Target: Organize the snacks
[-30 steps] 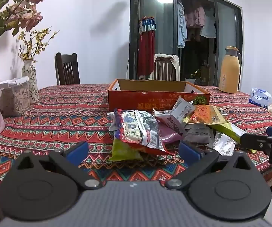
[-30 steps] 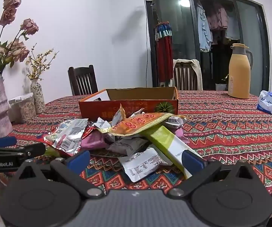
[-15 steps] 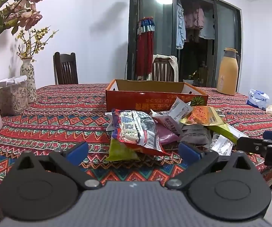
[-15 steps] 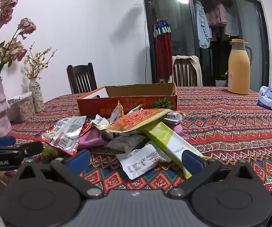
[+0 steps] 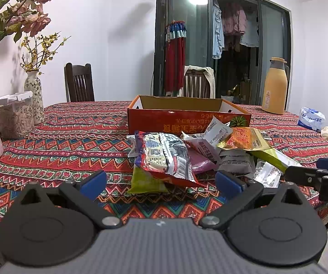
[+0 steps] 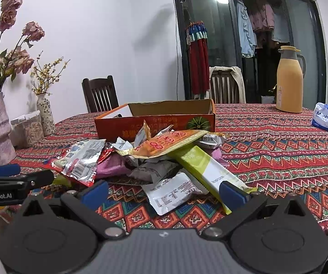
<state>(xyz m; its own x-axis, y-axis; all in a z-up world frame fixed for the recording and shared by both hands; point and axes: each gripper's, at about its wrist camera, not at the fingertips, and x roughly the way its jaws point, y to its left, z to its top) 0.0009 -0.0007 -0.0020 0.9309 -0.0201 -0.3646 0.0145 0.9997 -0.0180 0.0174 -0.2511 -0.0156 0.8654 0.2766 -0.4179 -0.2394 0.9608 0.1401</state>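
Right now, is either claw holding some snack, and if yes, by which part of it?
Nothing is held. The left claw and the right claw are both open, apart from the snack pile on the table.

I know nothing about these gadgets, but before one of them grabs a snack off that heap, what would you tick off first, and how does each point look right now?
1. Left gripper open and holding nothing: ok.
2. Right gripper open and holding nothing: ok.
3. A packet lies within easy reach of each: ok. The red and silver packet lies just ahead of the left gripper, the white packet just ahead of the right gripper.
4. Cardboard box open at the top and standing behind the pile: ok.
5. Room left inside the box: cannot tell, its floor is hidden by the front wall.
6. Packets lie free of each other: not ok, they overlap, so lifting one may drag others.
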